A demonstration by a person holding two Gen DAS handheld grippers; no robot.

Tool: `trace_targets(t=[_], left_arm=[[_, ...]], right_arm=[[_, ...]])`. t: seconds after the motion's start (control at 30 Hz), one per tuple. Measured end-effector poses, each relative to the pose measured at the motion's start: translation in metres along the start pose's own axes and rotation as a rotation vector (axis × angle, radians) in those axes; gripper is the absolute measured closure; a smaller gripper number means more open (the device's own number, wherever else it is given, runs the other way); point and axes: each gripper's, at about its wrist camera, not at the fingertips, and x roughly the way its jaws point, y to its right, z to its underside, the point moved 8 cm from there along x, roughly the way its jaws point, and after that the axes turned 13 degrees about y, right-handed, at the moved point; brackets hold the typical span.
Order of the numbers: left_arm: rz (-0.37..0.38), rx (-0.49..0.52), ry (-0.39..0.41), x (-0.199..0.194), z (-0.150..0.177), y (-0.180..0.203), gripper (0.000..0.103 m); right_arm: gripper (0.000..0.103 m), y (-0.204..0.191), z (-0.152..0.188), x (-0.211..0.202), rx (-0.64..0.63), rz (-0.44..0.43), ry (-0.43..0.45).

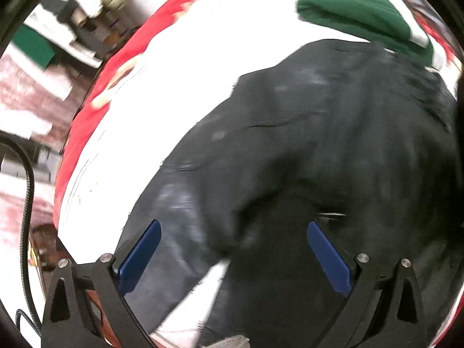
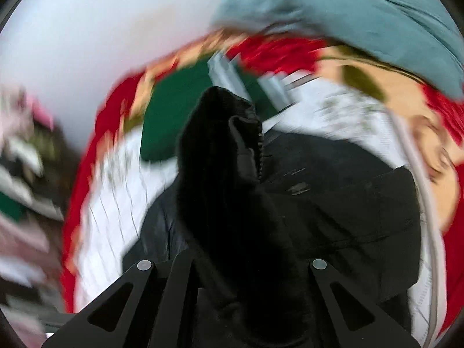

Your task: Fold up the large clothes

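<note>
A large black garment [image 1: 319,145] lies spread on a white bedsheet [image 1: 203,58] with a red patterned border. My left gripper [image 1: 233,249] hovers over it, its blue pads [image 1: 139,258] wide apart with nothing between them, so it is open. In the right wrist view, a bunch of the black garment [image 2: 226,174] stands up from between the fingers of my right gripper [image 2: 232,266], which is shut on it. The fabric hides the fingertips. The remainder of the garment [image 2: 348,203] lies on the bed below. Both views are blurred by motion.
A folded green cloth [image 1: 353,8] lies at the far side of the bed, also seen as the green cloth [image 2: 174,116]. A grey-blue blanket [image 2: 348,8] is heaped beyond the red border. A white cable [image 2: 420,188] runs along the right. Cluttered shelves [image 1: 87,23] stand off the bed's left.
</note>
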Motion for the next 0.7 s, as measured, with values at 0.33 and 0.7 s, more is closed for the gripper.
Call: trace_targets(t=[0.33, 0.7], left_arm=[[-0.012, -0.156, -0.017, 0.006, 0.012, -0.078, 0.0], [0.028, -0.749, -0.243, -0.027, 0.142, -0.125, 0.001]], right_arm=[[0.042, -0.08, 0.1, 0.078, -0.248, -0.045, -0.347], [0.026, 0.013, 0.07, -0.027, -0.143, -0.172, -0.263]])
